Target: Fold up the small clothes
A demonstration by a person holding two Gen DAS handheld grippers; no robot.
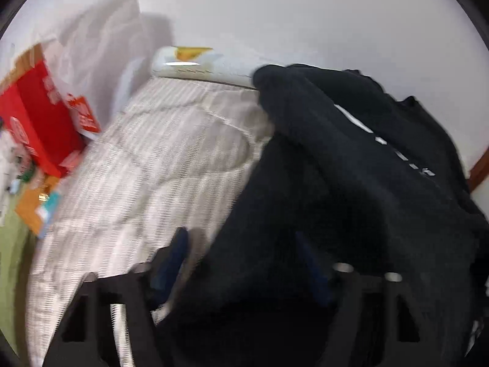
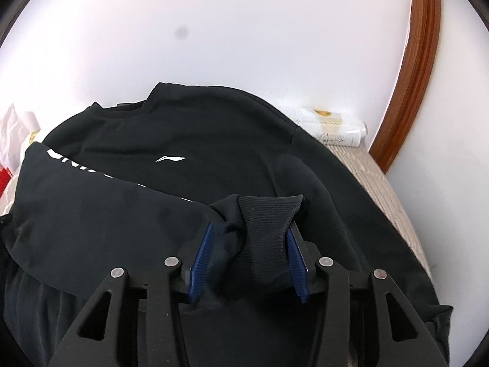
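Lying across the striped bedcover (image 1: 159, 159), the black sweatshirt (image 2: 189, 140) had one sleeve folded over its chest. The right gripper (image 2: 249, 255) stood partly spread, the ribbed cuff (image 2: 269, 214) loose between its fingers (image 2: 200, 257). Blur hid whether the left gripper (image 1: 244, 257) pinched cloth; next came folding the other sleeve in.

Left gripper (image 1: 244, 253), right gripper (image 2: 249, 246): fingers parted, angled down.

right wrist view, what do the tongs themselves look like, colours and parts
The right tongs have matte black angular arms with triangular cut-outs, round silver pivot pins, and two dark blue ribbed pads on the fingers. The left tongs, blurred, look the same: black frame, silver pins, blue pads. No cables, sleeves or hands are visible.
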